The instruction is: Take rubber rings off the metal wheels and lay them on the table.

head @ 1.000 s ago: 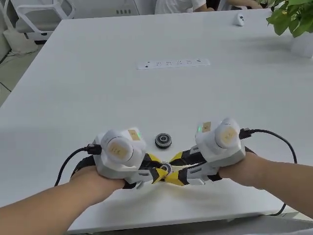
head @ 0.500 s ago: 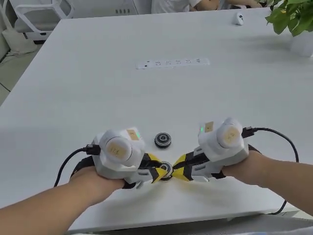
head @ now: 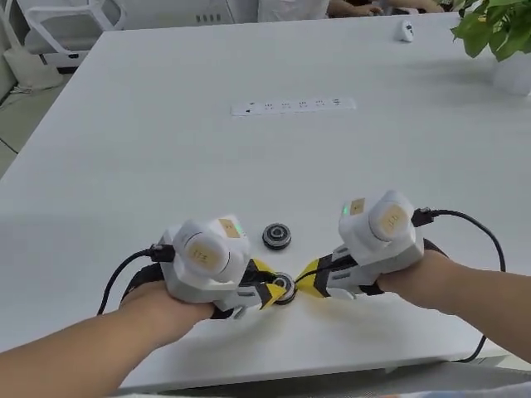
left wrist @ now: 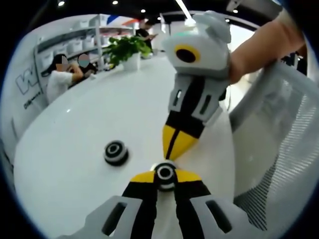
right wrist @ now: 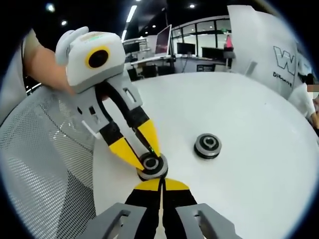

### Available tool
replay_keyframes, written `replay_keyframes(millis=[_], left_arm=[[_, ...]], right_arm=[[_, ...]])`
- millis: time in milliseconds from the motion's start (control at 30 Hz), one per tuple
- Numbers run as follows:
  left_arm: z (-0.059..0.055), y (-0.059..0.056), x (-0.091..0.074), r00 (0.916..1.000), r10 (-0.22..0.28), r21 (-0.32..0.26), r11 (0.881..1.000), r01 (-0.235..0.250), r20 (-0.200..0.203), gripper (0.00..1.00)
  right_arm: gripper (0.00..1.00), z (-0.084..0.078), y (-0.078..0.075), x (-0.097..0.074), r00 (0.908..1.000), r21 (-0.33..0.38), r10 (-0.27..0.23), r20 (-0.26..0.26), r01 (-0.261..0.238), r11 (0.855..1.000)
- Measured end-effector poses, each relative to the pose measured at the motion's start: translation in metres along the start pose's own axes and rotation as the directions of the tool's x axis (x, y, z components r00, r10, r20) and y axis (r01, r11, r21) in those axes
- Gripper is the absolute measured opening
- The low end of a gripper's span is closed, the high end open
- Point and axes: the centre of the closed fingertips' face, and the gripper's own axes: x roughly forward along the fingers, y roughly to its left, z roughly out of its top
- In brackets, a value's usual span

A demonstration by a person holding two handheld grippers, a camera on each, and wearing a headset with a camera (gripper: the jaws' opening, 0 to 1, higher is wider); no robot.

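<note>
A small metal wheel with a black rubber ring hangs just above the table's near edge. My left gripper is shut on it from the left, its yellow tips on both sides of the wheel. My right gripper comes in from the right, jaws shut, tips pinched at the rim of the wheel on its rubber ring. In the right gripper view my right gripper meets the left gripper at the wheel. A second wheel lies flat on the white table.
A white power strip lies across the table's middle. A potted plant and a small white device stand at the far right. Cables trail from both grippers. A mesh chair is below the near edge.
My right gripper's jaws, spread apart a second ago, have shut at the wheel's rim. The left gripper still holds the wheel in the same place.
</note>
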Motion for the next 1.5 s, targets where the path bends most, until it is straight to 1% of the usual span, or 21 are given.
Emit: replay_keyframes(millis=[100, 167, 200, 300, 467, 533, 600, 733, 900, 1033, 1067, 1100, 1133, 1200, 1267, 1400, 1500], left_arm=[[0.001, -0.001, 0.002, 1.0, 0.005, 0.006, 1.0, -0.005, -0.005, 0.12], [0.001, -0.001, 0.002, 0.9999, 0.009, 0.008, 1.0, -0.009, -0.01, 0.12], [0.001, -0.001, 0.002, 0.9999, 0.011, 0.01, 1.0, -0.011, -0.013, 0.12], [0.001, -0.001, 0.002, 0.9998, 0.012, 0.011, 1.0, -0.012, -0.014, 0.12], [0.0, 0.0, 0.002, 0.9998, 0.012, 0.015, 1.0, -0.012, -0.018, 0.12], [0.0, 0.0, 0.002, 0.9997, 0.012, 0.017, 1.0, -0.012, -0.02, 0.12], [0.0, 0.0, 0.002, 0.9997, 0.012, 0.016, 1.0, -0.012, -0.022, 0.12], [0.0, -0.001, 0.002, 0.9996, 0.012, 0.018, 1.0, -0.011, -0.025, 0.12], [0.0, -0.001, 0.003, 0.9996, 0.013, 0.021, 1.0, -0.013, -0.027, 0.11], [0.0, 0.0, 0.003, 0.9995, 0.015, 0.022, 1.0, -0.014, -0.027, 0.11], [0.0, -0.001, 0.003, 0.9995, 0.015, 0.022, 1.0, -0.014, -0.026, 0.11], [0.001, 0.001, 0.003, 0.9995, 0.021, 0.025, 0.999, -0.021, -0.022, 0.11], [0.0, 0.0, 0.003, 0.9996, 0.018, 0.018, 1.0, -0.017, -0.021, 0.11], [0.0, 0.0, 0.002, 0.9995, 0.018, 0.017, 1.0, -0.018, -0.024, 0.12], [0.0, 0.0, 0.002, 0.9996, 0.019, 0.017, 1.0, -0.019, -0.022, 0.12], [0.0, 0.0, 0.002, 0.9997, 0.017, 0.013, 1.0, -0.017, -0.016, 0.12], [0.0, 0.0, 0.002, 0.9999, 0.013, -0.006, 1.0, -0.013, -0.008, 0.12]], right_arm=[[0.0, -0.001, 0.0, -0.002, 1.0, 0.024, 0.004, 0.001, -0.004, 1.0], [0.0, 0.0, 0.0, -0.003, 0.9999, 0.054, 0.01, 0.011, -0.01, 0.998], [0.0, 0.001, 0.0, -0.004, 0.9996, 0.088, 0.016, 0.024, -0.018, 0.996], [0.0, 0.005, 0.0, -0.005, 0.9981, 0.151, 0.023, 0.057, -0.031, 0.988], [0.0, 0.006, 0.002, -0.005, 0.9973, 0.174, 0.027, 0.068, -0.039, 0.984], [0.0, 0.007, 0.003, -0.005, 0.997, 0.175, 0.031, 0.072, -0.043, 0.984], [0.0, 0.009, 0.005, -0.004, 0.997, 0.16, 0.032, 0.07, -0.042, 0.986], [0.0, 0.009, 0.006, -0.004, 0.9966, 0.169, 0.038, 0.073, -0.049, 0.984], [0.0, 0.011, 0.01, -0.004, 0.9962, 0.16, 0.047, 0.074, -0.058, 0.985], [0.0, 0.016, 0.019, -0.001, 0.9934, 0.149, 0.074, 0.087, -0.087, 0.985], [0.0, 0.02, 0.023, 0.0, 0.9902, 0.13, 0.095, 0.102, -0.108, 0.986], [0.0, 0.02, 0.021, 0.0, 0.9927, 0.14, 0.075, 0.094, -0.088, 0.986], [0.0, 0.019, 0.022, -0.001, 0.9919, 0.129, 0.088, 0.092, -0.099, 0.987], [0.0, 0.016, 0.022, 0.001, 0.9932, 0.109, 0.081, 0.084, -0.09, 0.99], [0.0, 0.014, 0.021, 0.001, 0.9934, 0.113, 0.082, 0.081, -0.091, 0.989], [0.0, 0.016, 0.018, -0.001, 0.9921, 0.138, 0.079, 0.098, -0.092, 0.986], [0.0, 0.015, 0.017, -0.002, 0.9919, 0.147, 0.076, 0.102, -0.09, 0.985]])
